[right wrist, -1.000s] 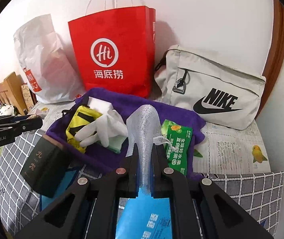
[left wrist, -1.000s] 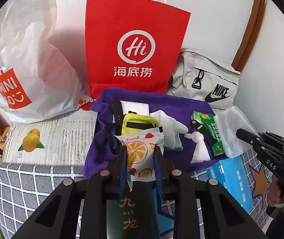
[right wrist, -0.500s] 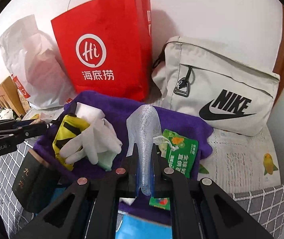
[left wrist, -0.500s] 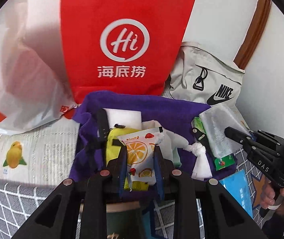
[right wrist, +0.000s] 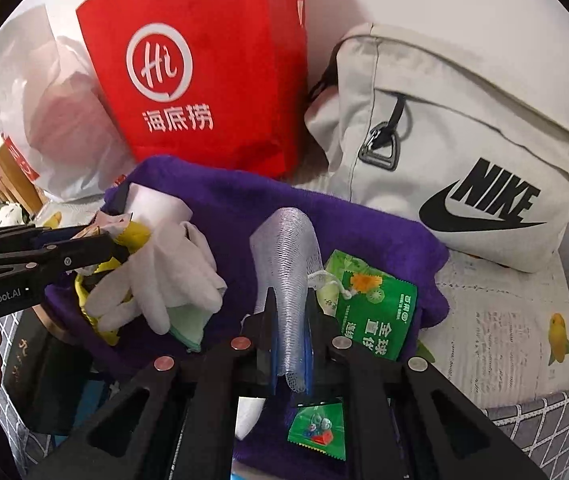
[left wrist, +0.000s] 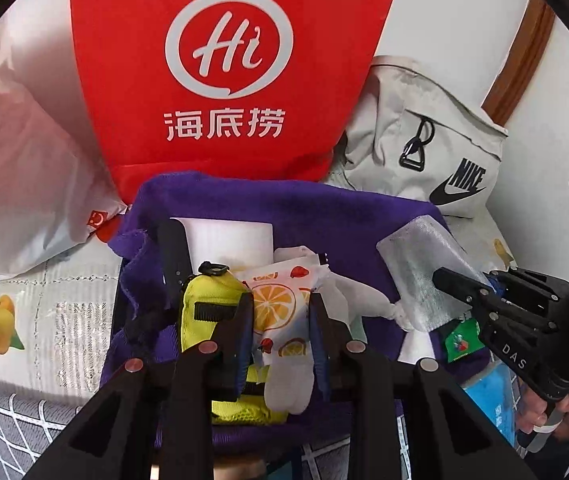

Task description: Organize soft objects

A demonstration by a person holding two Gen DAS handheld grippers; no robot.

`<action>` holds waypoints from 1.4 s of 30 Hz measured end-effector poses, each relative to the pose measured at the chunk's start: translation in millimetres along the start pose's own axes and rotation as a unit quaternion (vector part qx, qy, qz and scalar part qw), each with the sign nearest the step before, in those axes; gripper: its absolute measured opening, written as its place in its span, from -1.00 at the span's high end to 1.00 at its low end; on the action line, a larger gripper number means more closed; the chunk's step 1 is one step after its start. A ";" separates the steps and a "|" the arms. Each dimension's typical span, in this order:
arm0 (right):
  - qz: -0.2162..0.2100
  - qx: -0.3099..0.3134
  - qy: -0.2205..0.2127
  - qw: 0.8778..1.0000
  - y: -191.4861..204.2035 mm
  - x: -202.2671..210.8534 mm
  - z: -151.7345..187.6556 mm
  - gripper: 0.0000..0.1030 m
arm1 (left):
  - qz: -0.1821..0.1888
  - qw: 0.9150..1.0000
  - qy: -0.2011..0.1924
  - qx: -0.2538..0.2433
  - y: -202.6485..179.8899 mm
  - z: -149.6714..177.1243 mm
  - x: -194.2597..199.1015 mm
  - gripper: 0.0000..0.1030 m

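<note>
My left gripper (left wrist: 282,312) is shut on a white packet printed with orange slices (left wrist: 280,312) and holds it over the purple towel (left wrist: 284,204). My right gripper (right wrist: 290,308) is shut on a clear mesh pouch (right wrist: 286,256), also over the towel (right wrist: 364,220). It also shows at the right of the left wrist view (left wrist: 444,280). On the towel lie a yellow pouch (left wrist: 208,304), white gloves (right wrist: 172,264), a white folded cloth (left wrist: 228,240) and a green wipes pack (right wrist: 376,312).
A red Hi paper bag (left wrist: 224,64) stands behind the towel, with a white plastic bag (left wrist: 16,184) to its left and a grey Nike bag (right wrist: 464,160) to its right. A blue packet (left wrist: 496,404) and a dark box (right wrist: 32,364) lie near the front.
Both grippers have moved forward over the purple towel toward the bags, each still holding its item. The red bag and Nike bag loom larger.
</note>
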State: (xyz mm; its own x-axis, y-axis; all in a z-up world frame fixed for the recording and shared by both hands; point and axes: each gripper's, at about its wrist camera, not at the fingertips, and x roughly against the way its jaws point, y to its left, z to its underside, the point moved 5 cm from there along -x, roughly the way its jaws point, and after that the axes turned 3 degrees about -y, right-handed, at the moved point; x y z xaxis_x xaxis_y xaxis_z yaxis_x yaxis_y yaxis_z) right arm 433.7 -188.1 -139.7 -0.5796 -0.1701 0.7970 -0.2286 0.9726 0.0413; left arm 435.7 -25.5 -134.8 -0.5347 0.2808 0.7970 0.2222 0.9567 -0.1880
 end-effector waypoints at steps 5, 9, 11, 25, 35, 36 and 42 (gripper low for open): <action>0.006 0.012 0.017 1.000 0.2 -7.5 1.5 0.65 | -0.004 1.000 0.001 -0.002 -1.2 -3.8 -3.2 0.39; 0.022 0.021 0.008 1.000 -1.5 -1.8 0.7 0.01 | -0.012 1.000 -0.008 -0.001 -2.2 -8.6 0.3 -0.08; 0.027 0.022 0.001 0.999 -3.1 3.7 0.4 -0.19 | -0.013 1.000 -0.011 0.002 -2.2 -10.8 3.9 -0.15; 0.027 -0.001 -0.024 0.999 -0.7 67.3 10.9 -0.30 | -0.048 0.998 -0.032 -0.007 -7.3 5.3 68.1 -0.39; 0.021 -0.038 -0.039 0.998 3.6 129.8 49.4 -0.33 | -0.074 0.996 -0.051 -0.003 -17.9 51.7 131.5 -0.67; 0.022 -0.040 -0.040 0.998 5.0 135.3 54.4 -0.36 | -0.078 0.996 -0.051 -0.004 -19.7 57.0 136.1 -0.69; 0.026 -0.046 -0.047 0.997 16.2 165.5 91.0 -0.46 | -0.084 0.995 -0.048 -0.007 -39.3 95.8 155.5 -0.76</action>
State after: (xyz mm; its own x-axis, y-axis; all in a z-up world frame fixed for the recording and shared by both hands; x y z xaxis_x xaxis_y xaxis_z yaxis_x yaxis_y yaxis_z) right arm 262.9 -214.9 -61.9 -0.6600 -0.1286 0.7402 -0.1253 0.9903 0.0604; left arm 265.7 -12.1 -58.5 -0.6406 0.1233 0.7579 0.1337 0.9899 -0.0481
